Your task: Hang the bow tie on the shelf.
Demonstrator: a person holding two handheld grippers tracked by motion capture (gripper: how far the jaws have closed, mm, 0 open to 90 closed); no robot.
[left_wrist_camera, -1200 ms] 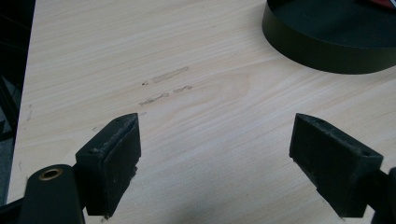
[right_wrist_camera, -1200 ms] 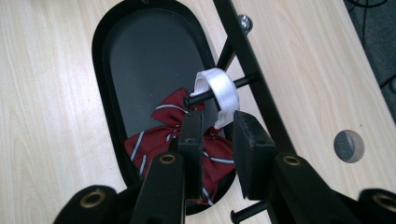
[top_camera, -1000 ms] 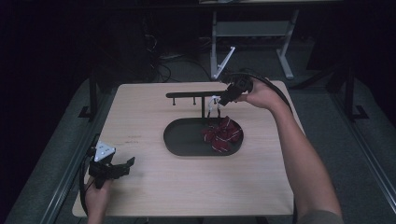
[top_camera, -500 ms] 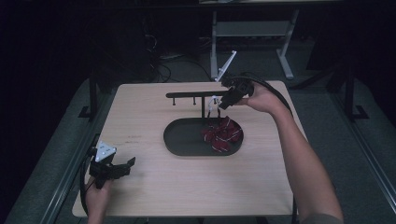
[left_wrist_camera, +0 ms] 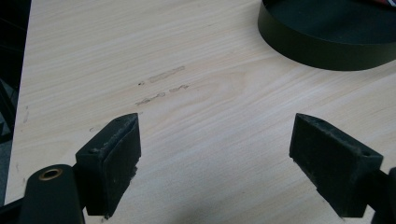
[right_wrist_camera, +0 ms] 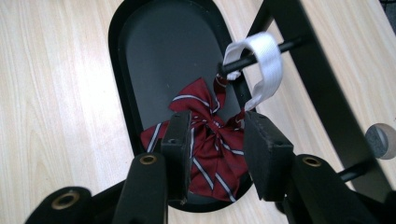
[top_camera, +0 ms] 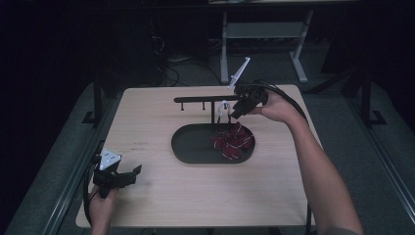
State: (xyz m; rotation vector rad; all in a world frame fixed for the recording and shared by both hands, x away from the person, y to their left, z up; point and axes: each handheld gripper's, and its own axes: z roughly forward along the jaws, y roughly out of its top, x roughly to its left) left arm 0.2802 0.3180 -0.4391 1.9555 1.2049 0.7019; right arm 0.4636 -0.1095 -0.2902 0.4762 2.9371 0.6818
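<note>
Near the far right of the counter, the right gripper hangs above one oval black tray, its jaws partly spread with nothing between them; in the right gripper view they frame one dark red bow tie with white stripes, which lies in the tray's right end. One white elastic loop, joined to the bow tie, is hooked over a peg of the black rack, whose post rises from the tray and whose bar runs along the far side. Three more pegs can be counted along that bar in the high view, though they are small. At the near left corner the left gripper rests low over bare wood, close to the counter's left and near edges, its jaws spread wide and empty. Between the two grippers the near half of the counter lies open. One round disc sits beyond the rack in the right gripper view.
</note>
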